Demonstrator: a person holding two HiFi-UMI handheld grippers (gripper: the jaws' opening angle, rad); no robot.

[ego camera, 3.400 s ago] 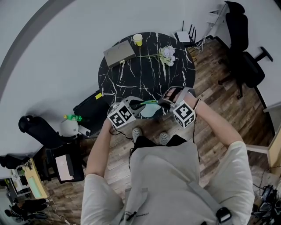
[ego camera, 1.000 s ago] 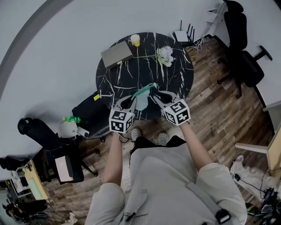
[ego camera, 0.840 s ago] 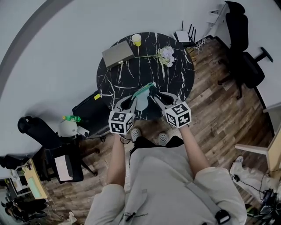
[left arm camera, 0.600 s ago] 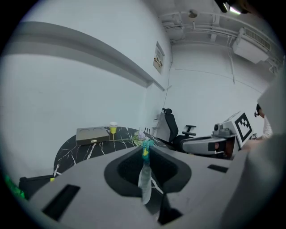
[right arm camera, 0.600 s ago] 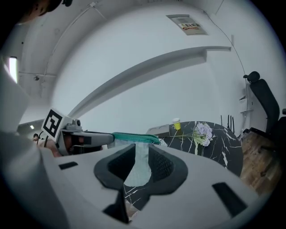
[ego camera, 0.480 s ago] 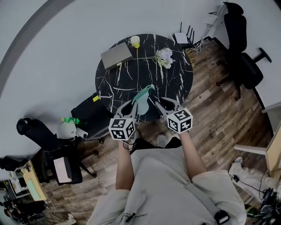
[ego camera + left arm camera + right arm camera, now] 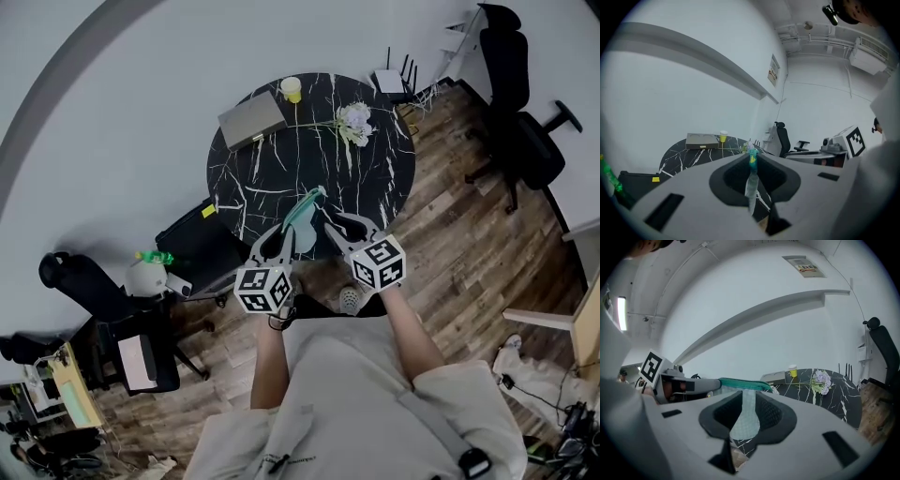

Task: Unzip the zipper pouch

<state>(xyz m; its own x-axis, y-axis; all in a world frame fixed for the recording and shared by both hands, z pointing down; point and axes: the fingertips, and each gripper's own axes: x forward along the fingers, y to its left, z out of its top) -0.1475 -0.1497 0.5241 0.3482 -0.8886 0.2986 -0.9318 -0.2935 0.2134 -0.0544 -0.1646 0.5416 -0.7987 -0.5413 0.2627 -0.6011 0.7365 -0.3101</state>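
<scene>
While the left gripper (image 7: 284, 236) pinches its zip end, the zipper pouch (image 7: 302, 208) hangs in the air over the table (image 7: 272, 159) edge, the right gripper (image 7: 330, 223) clamped on its mesh; limp and light, it probably wants taking at the pull.

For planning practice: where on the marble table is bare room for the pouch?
The table is bare in its middle, bordered by the grey box, the flowers and the near edge. Crowded: the far rim, around the yellow cup.

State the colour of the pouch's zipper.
Teal green; the zipper shows best in the right gripper view.
</scene>
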